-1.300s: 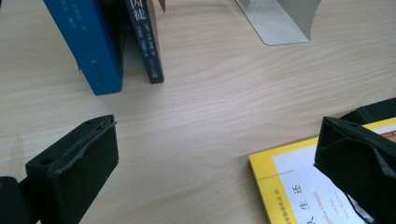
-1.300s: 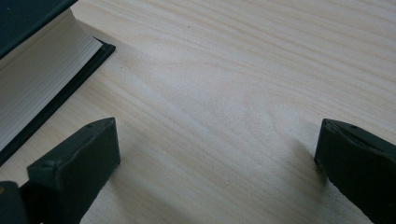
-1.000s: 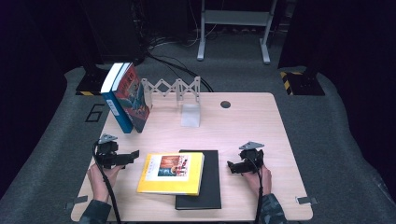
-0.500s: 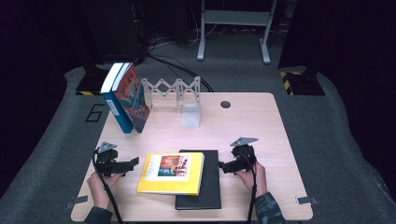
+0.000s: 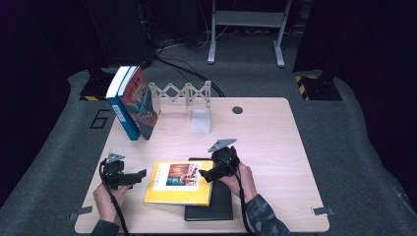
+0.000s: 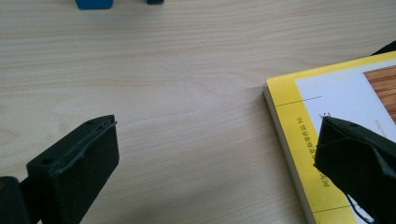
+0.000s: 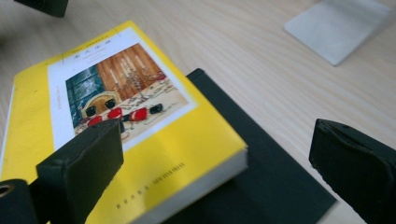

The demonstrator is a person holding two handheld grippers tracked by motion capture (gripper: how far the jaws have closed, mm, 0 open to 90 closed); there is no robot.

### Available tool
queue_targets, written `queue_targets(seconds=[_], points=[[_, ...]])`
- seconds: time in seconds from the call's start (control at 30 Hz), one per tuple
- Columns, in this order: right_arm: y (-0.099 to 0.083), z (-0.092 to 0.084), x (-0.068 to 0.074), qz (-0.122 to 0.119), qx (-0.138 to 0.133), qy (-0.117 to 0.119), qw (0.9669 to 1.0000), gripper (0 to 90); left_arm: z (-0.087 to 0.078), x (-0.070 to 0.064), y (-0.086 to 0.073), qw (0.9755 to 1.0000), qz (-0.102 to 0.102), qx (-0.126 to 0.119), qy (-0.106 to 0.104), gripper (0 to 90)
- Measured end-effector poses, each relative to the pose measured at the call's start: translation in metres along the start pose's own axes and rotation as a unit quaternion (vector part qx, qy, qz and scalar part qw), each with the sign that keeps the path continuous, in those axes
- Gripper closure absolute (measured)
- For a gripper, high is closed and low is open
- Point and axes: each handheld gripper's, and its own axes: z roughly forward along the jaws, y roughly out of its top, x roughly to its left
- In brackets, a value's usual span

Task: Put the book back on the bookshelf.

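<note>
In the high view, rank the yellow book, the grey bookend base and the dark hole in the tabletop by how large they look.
1. Yellow book, the largest; it lies nearest the camera, which may add a little.
2. Grey bookend base, clearly smaller.
3. Dark hole, by far the smallest.

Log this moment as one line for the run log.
left claw: open, beside yellow book | right claw: open, over yellow book's right edge | yellow book: flat atop black book | two books: upright against rack
</note>
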Motion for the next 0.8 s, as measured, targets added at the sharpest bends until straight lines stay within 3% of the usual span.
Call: queue_targets(seconds=[0.13,0.2,0.33,0.6,0.77,0.8], points=[[-0.002,0.015,0.004,0.003,0.030,-0.001,0.9995,4.5,0.002,-0.001,-0.001,1.0000,0.001,-0.001,0.001,0.0],[-0.005,0.018,0.003,0.014,0.027,0.010,0.9995,4.3,0.004,-0.001,-0.002,1.0000,0.002,-0.003,0.005,0.0],[-0.010,0.022,0.004,0.009,0.040,-0.014,0.9991,3.2,0.006,0.000,-0.003,1.0000,-0.002,0.005,0.006,0.0],[-0.016,0.022,0.002,0.032,0.027,-0.006,0.9991,3.0,0.009,0.001,-0.003,0.9997,0.001,0.024,0.011,0.0],[-0.016,0.021,0.001,0.019,0.028,-0.006,0.9994,3.0,0.013,-0.002,-0.006,0.9998,-0.006,0.019,0.006,0.0],[-0.017,0.021,0.001,0.024,0.030,-0.005,0.9992,3.0,0.013,-0.002,-0.006,0.9996,0.000,0.026,0.009,0.0]])
